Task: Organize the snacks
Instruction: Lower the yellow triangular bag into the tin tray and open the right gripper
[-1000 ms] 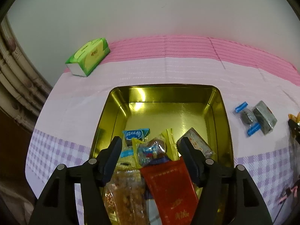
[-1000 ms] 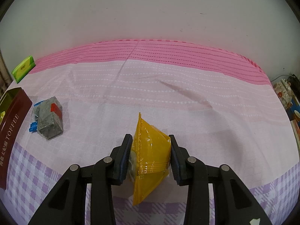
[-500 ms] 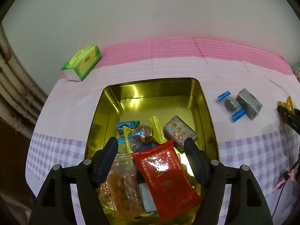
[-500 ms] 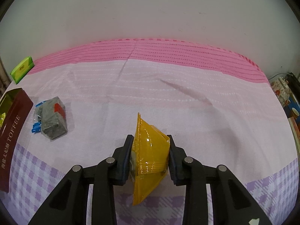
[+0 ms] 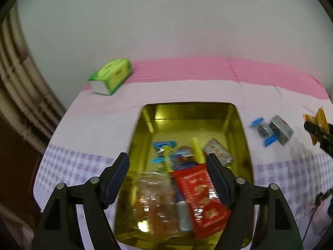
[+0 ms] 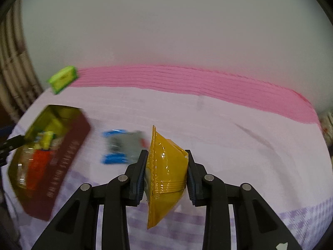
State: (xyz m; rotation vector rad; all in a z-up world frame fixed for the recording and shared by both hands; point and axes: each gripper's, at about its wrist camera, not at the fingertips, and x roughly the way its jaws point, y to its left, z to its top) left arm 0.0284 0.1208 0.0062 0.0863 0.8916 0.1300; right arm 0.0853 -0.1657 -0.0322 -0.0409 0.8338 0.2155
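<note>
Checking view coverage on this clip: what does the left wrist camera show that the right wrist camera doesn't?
Left wrist only: the left gripper, open above the gold tin, and a clear bag of snacks inside.

Right wrist only: the right gripper shut on the yellow packet seen close up, and the tin's maroon side.

Both: tin, green tissue box, blue-ended candy.

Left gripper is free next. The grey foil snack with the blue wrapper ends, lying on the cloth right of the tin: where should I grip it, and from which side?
Judging from the left wrist view, come from above and set the open left gripper across the grey foil snack at its blocky middle. The blue wrapper ends look thin and would likely slip. It lies flat on the cloth, apart from the tin, so both long sides seem free. Motion blur hides finer detail.
</note>
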